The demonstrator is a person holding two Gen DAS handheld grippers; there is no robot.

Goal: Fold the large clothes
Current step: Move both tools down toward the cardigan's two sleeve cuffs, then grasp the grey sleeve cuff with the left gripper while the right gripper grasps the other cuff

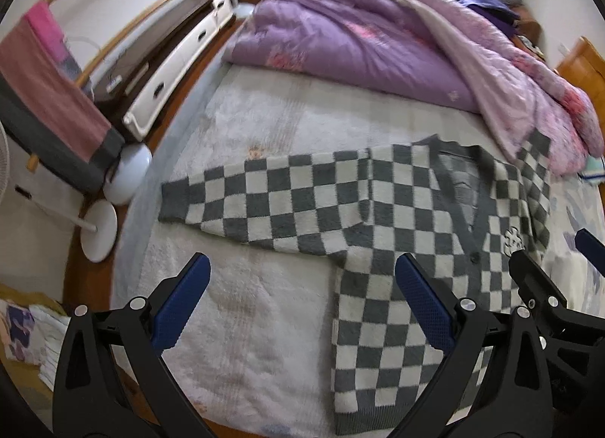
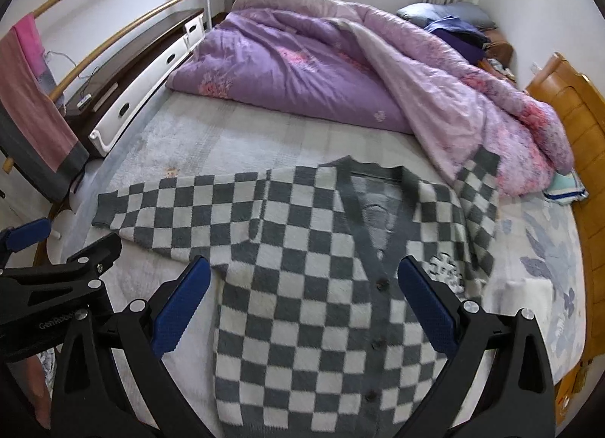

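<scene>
A grey-and-white checkered cardigan [image 1: 378, 219] [image 2: 321, 268] lies flat and face up on the bed, buttons closed. Its left sleeve [image 1: 234, 200] [image 2: 177, 207] stretches out sideways; its right sleeve [image 2: 476, 203] is folded in, with the cuff under the quilt's edge. My left gripper [image 1: 302, 271] hovers open above the bed beside the cardigan's left side, holding nothing. My right gripper [image 2: 304, 275] hovers open over the cardigan's chest, empty too. Each gripper shows at the edge of the other's view: right gripper [image 1: 556, 249], left gripper [image 2: 64, 237].
A bunched purple quilt [image 1: 378, 37] [image 2: 321, 67] fills the far half of the bed. A white fleecy sheet [image 1: 245, 324] covers the mattress. Left of the bed are a low drawer cabinet [image 1: 177, 52], fan bases [image 1: 100, 236] and a rail with towels [image 1: 49, 98]. A wooden headboard [image 2: 578, 135] is at right.
</scene>
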